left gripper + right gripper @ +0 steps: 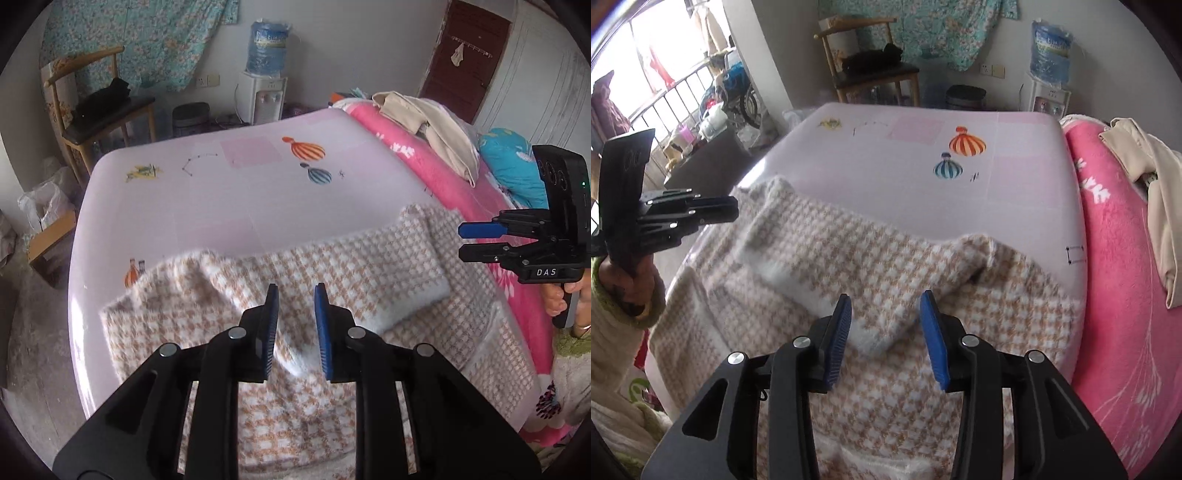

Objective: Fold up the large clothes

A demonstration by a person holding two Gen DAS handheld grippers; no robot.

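A beige-and-white houndstooth sweater (332, 266) (886, 266) lies flat on the pale pink bed sheet (258, 199) (886, 162), with its sleeves folded in across its body. One white cuff (413, 295) lies to the right in the left wrist view. My left gripper (297, 325) hovers over the sweater's middle, open, with only cloth far below the gap; it also shows as my left gripper (737, 209) at the left edge, held by a hand. My right gripper (888, 332) is open above a folded sleeve tip (879, 339), and my right gripper (461, 242) appears at the sweater's right side.
A pink blanket (443, 177) (1115, 258) runs along the bed's right side, with a beige garment (436, 125) and a blue pillow (513, 166) on it. Beyond the bed stand a wooden chair (107, 114), a bin (190, 118) and a water dispenser (266, 92).
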